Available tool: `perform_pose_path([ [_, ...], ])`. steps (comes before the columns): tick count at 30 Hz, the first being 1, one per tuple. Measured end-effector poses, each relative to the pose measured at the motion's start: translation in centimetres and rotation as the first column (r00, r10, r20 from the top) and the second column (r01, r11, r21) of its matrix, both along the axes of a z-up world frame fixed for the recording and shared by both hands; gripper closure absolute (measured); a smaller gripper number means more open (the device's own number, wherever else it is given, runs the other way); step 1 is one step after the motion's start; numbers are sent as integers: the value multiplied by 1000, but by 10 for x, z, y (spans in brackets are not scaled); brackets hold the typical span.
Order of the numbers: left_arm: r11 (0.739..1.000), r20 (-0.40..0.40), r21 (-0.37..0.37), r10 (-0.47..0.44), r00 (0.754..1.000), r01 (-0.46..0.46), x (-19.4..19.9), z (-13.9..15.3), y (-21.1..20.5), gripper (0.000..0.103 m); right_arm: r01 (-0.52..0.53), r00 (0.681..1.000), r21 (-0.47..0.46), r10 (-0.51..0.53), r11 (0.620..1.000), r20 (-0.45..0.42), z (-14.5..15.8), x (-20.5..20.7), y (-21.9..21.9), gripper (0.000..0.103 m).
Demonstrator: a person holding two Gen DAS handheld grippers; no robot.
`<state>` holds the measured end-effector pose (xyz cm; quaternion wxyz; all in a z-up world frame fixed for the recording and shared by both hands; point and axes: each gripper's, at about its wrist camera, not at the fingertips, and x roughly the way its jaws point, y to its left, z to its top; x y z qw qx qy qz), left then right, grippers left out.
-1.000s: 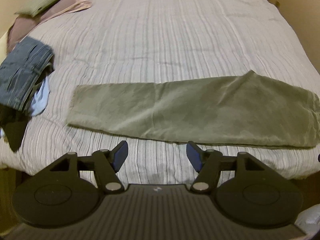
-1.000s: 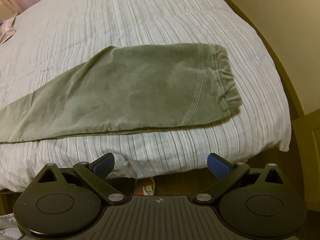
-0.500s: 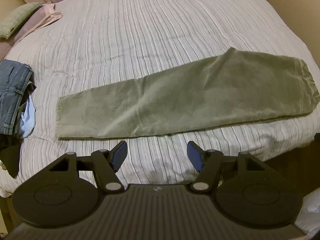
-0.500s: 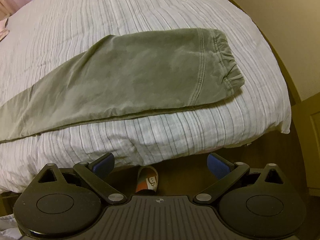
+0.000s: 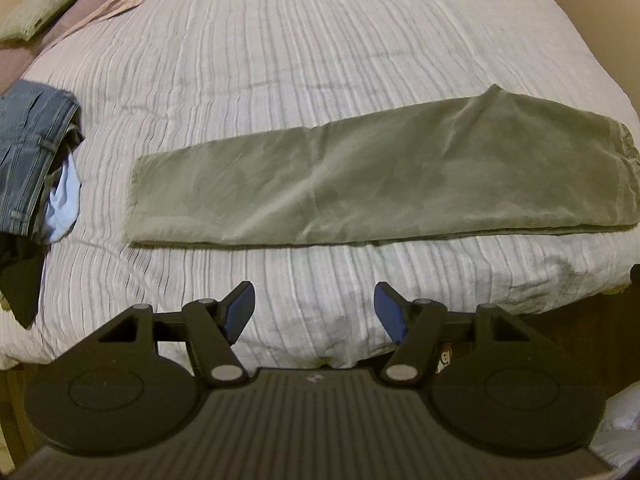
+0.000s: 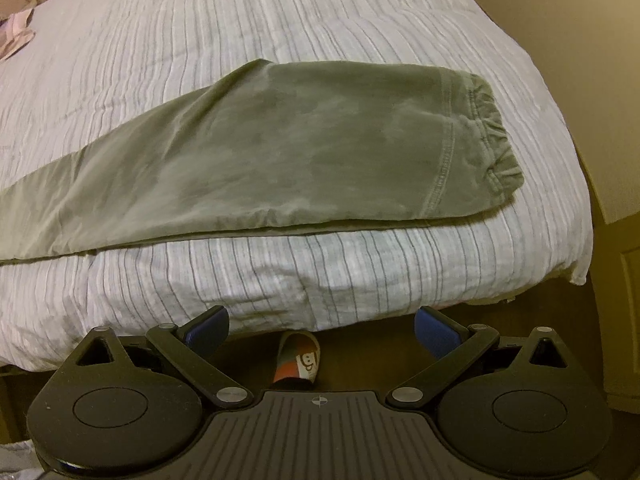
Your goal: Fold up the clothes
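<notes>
Olive green trousers [image 5: 360, 184] lie folded lengthwise, one leg on the other, across the near part of the striped bed cover [image 5: 320, 40]. Their hem is at the left and the elastic waistband [image 6: 488, 136] is at the right near the bed's corner. My left gripper [image 5: 314, 312] is open and empty, held back from the bed's near edge below the trousers' middle. My right gripper [image 6: 320, 330] is open and empty, off the bed's edge below the waist end of the trousers [image 6: 260, 156].
A pile of folded clothes with blue jeans [image 5: 28, 160] on top lies at the bed's left edge. A green cushion [image 5: 44, 4] and pinkish cloth [image 5: 104, 4] lie at the far left. A patterned slipper [image 6: 298, 360] is on the floor under the bed's edge. A wall [image 6: 580, 40] stands at the right.
Both grippers stay open and empty. The left wrist view has swung and drawn back a little; the right gripper has dropped lower, off the bed's edge. The trousers have not moved.
</notes>
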<state>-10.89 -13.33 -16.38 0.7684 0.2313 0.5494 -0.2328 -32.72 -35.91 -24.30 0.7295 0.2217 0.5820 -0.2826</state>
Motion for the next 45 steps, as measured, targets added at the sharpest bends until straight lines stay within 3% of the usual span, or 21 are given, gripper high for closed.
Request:
perform_pose_path([
  [6, 997, -15, -29, 69, 998, -69, 19, -11, 25, 41, 40, 999, -15, -41, 999, -13, -11, 11, 4, 2],
  [10, 990, -35, -78, 114, 993, -117, 37, -23, 50, 41, 71, 997, -27, -70, 997, 32, -21, 19, 5, 2],
  [12, 981, -45, -116, 152, 987, -156, 48, -32, 65, 41, 109, 989, -20, -106, 994, 106, -28, 18, 2, 2],
  [15, 947, -89, -201, 237, 967, -251, 67, -50, 92, 47, 231, 930, 84, -245, 969, 275, -43, 7, -11, 2],
  [17, 899, -136, -275, 314, 940, -340, 79, -64, 113, 48, 311, 858, 219, -372, 925, 354, -62, -3, -25, 2],
  [19, 824, -199, -358, 392, 898, -439, 94, -83, 136, 54, 342, 784, 334, -463, 878, 414, -84, -12, -35, 4],
  [21, 764, -232, -410, 440, 867, -498, 106, -104, 152, 67, 345, 715, 429, -530, 835, 456, -106, -19, -44, 40],
  [22, 734, -247, -433, 461, 852, -523, 112, -114, 160, 76, 332, 682, 481, -558, 812, 472, -119, -21, -47, 44],
  [24, 678, -274, -473, 494, 825, -563, 122, -131, 173, 84, 318, 630, 538, -598, 781, 495, -139, -25, -51, 45],
  [29, 570, -339, -541, 525, 780, -619, 134, -175, 192, 85, 265, 554, 573, -609, 775, 567, -171, -33, -52, 55],
  [31, 516, -378, -566, 531, 759, -643, 135, -193, 200, 85, 234, 517, 579, -605, 781, 606, -183, -37, -51, 56],
  [33, 458, -414, -597, 527, 742, -659, 135, -208, 208, 85, 208, 485, 561, -582, 801, 652, -191, -40, -48, 77],
  [35, 425, -414, -634, 519, 748, -646, 134, -219, 213, 86, 181, 453, 559, -573, 809, 682, -201, -43, -49, 79],
  [38, 405, -372, -699, 498, 783, -590, 131, -227, 216, 93, 163, 414, 561, -572, 812, 708, -209, -46, -51, 88],
  [41, 394, -322, -752, 482, 815, -529, 128, -225, 217, 97, 202, 459, 506, -538, 838, 707, -203, -37, -47, 88],
  [42, 403, -293, -763, 481, 827, -505, 126, -223, 216, 97, 214, 500, 459, -500, 862, 707, -199, -33, -45, 88],
  [43, 416, -260, -774, 477, 839, -476, 124, -220, 214, 97, 225, 538, 413, -465, 883, 703, -194, -28, -42, 88],
  [44, 446, -207, -782, 471, 857, -434, 121, -220, 211, 97, 237, 567, 376, -442, 896, 695, -190, -24, -37, 88],
  [45, 521, -141, -757, 459, 877, -394, 121, -225, 206, 95, 247, 596, 332, -413, 910, 688, -185, -20, -32, 84],
])
